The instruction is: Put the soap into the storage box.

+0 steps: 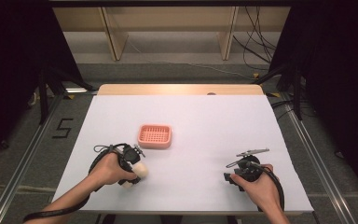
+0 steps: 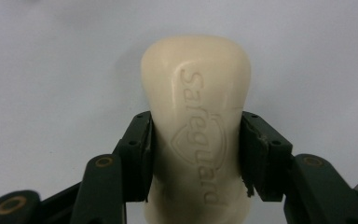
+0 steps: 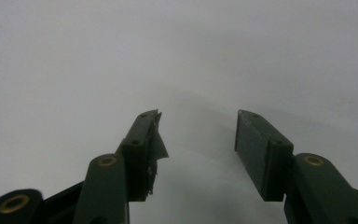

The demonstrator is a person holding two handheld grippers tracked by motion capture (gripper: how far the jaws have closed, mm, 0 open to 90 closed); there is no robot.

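A cream bar of soap (image 2: 196,126) stamped "Safeguard" sits between the black jaws of my left gripper (image 2: 196,154), which is shut on its lower half. From the high view the soap (image 1: 141,170) pokes out to the right of the left gripper (image 1: 135,175), low over the white table near its front left. A pink slotted soap dish (image 1: 154,136) rests on the table just beyond and to the right of that hand. My right gripper (image 3: 198,140) is open with nothing between its jaws, facing the bare white surface; it shows at the front right (image 1: 230,179).
The white sheet (image 1: 205,121) covers the table, with a wooden strip (image 1: 179,89) along the far edge. Beyond the table are floor, wooden legs and cables (image 1: 254,44). Black stands flank the table on both sides.
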